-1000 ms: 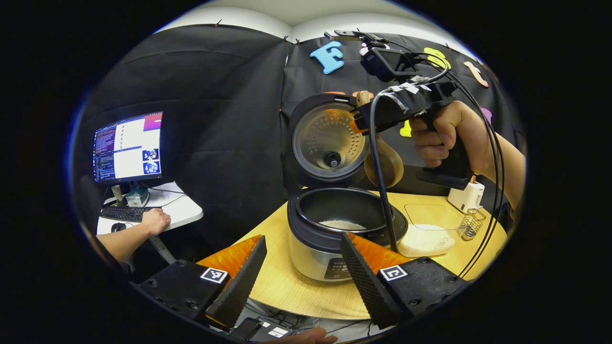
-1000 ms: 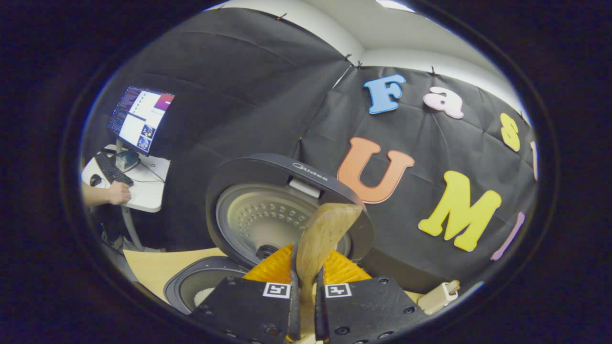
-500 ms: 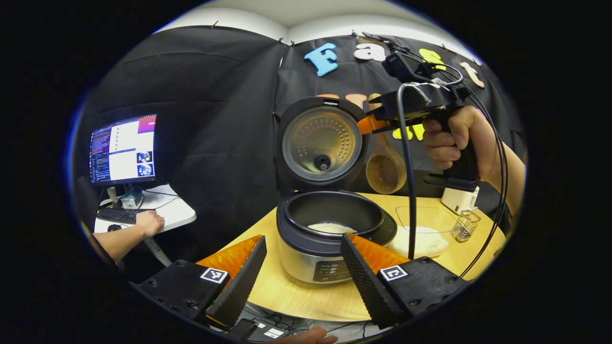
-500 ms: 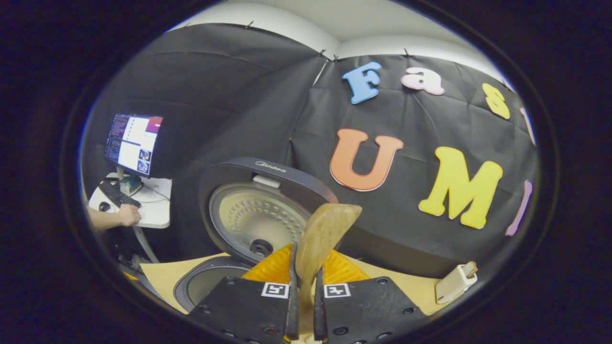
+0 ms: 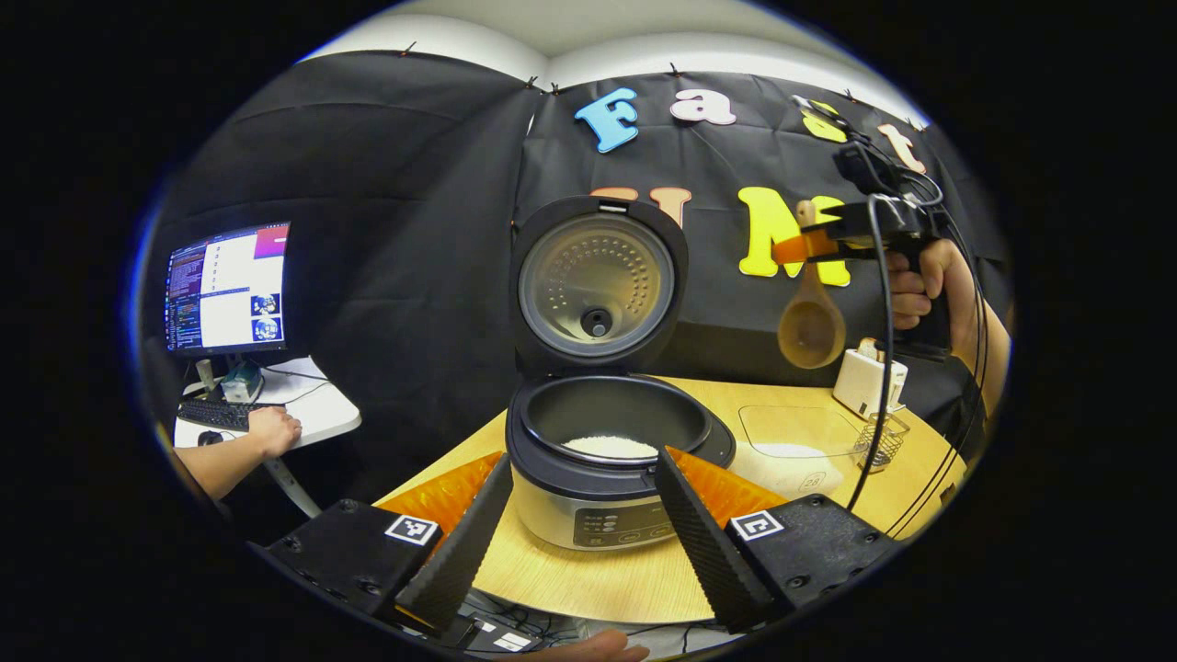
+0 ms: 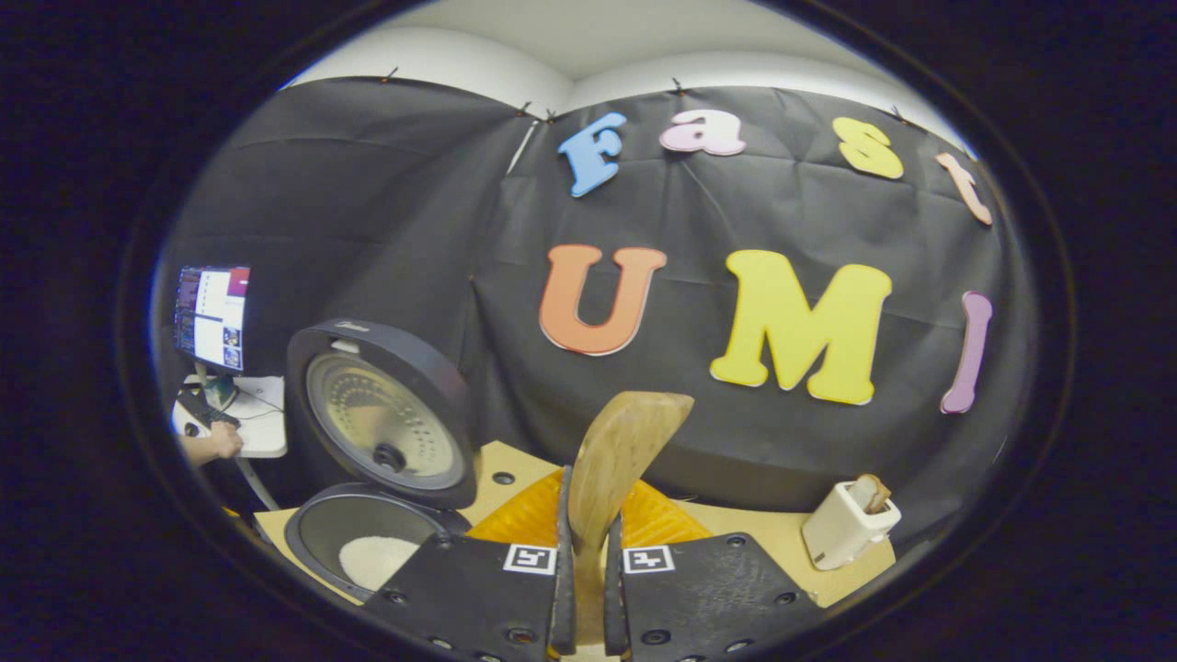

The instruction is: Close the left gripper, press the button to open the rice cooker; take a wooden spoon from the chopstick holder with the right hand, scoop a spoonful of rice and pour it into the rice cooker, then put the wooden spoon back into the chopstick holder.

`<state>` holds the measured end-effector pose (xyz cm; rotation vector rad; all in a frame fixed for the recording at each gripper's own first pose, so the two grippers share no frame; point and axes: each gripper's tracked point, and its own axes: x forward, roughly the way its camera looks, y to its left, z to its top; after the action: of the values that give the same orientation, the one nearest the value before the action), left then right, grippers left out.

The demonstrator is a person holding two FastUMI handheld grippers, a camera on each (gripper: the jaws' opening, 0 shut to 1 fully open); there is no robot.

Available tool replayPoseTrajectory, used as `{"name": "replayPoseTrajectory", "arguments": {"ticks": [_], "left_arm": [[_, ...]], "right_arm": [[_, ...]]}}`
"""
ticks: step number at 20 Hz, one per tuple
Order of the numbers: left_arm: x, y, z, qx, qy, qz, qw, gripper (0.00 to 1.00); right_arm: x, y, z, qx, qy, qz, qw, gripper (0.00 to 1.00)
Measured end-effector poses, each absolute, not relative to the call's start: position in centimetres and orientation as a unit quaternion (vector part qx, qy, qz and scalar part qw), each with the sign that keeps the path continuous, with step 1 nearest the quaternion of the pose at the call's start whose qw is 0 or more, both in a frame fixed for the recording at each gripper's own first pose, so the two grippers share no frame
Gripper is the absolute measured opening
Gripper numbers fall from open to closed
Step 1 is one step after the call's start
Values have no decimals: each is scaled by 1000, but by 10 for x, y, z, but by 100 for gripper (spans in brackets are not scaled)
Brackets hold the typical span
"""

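In the left gripper view, the left gripper (image 5: pixel 577 515) was nearest, low in front of the table (image 5: pixel 588 579), and its two fingers stood wide apart with nothing between them. Just behind them stood the rice cooker (image 5: pixel 598 478) on the wooden table, with its lid (image 5: pixel 598 280) raised upright at the back. A small heap of white rice (image 5: pixel 609 447) lay at the bottom of the dark inner pot. To the right of the cooker a clear container (image 5: pixel 795 432) lay on the table, with some rice inside it. Beside it, nearer to the table edge, stood the wire chopstick holder (image 5: pixel 881 443), and a small white toaster (image 5: pixel 869 379) was behind it.

Higher on the right, a hand (image 5: pixel 929 294) held the right gripper (image 5: pixel 809 244) in the air, well above the holder. The wooden spoon (image 5: pixel 809 313) hung from its fingers with the bowl downward, and the bowl looked empty.

In the right gripper view, the right gripper (image 6: pixel 588 570) was closed on the spoon handle, with both fingers pressing on the wood, and the wooden spoon (image 6: pixel 621 460) stood up between them. The rice cooker (image 6: pixel 368 515) was at the lower left and the toaster (image 6: pixel 846 519) at the lower right.

Far at the left, a monitor (image 5: pixel 225 287) stood on a white desk (image 5: pixel 313 418), where another person's hand (image 5: pixel 271 430) rested by a keyboard (image 5: pixel 216 414).
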<state>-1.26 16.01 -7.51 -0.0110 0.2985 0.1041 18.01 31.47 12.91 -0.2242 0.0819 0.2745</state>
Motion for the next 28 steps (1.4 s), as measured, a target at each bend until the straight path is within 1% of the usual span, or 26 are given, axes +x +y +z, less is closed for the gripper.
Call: {"name": "replayPoseTrajectory", "arguments": {"ticks": [5, 6, 7, 9, 14, 16, 19, 22, 23, 24, 28], "left_arm": [[-12, 152, -68, -10, 139, 46, 989, 99], [-12, 150, -68, -10, 138, 45, 989, 95], [-12, 149, -67, -7, 138, 45, 989, 99], [-12, 145, -67, 2, 139, 46, 989, 99], [-11, 128, -64, 24, 137, 33, 990, 99], [-11, 118, -60, 25, 129, 23, 991, 99], [-12, 103, -54, 21, 119, 3, 993, 99], [-13, 95, -51, 27, 116, -6, 993, 100], [-13, 93, -51, 28, 115, -8, 993, 99], [-12, 90, -50, 28, 114, -8, 993, 100], [-12, 80, -49, 22, 111, -22, 993, 100]], "right_arm": [[203, 220, 133, -76, 50, 80, 993, 12], [207, 204, 131, -71, 53, 69, 994, 12], [210, 186, 129, -69, 55, 59, 994, 12], [217, 154, 126, -57, 57, 39, 996, 12], [233, 70, 91, -36, 90, -26, 995, 13], [238, 45, 66, -31, 107, -50, 993, 12], [245, 16, 35, -25, 130, -74, 988, 12], [252, -2, 11, -19, 136, -95, 986, 12], [252, -3, 2, -8, 142, -93, 986, 12], [253, -3, -7, 6, 150, -90, 985, 13], [256, -7, -30, 39, 179, -90, 979, 14]]}}
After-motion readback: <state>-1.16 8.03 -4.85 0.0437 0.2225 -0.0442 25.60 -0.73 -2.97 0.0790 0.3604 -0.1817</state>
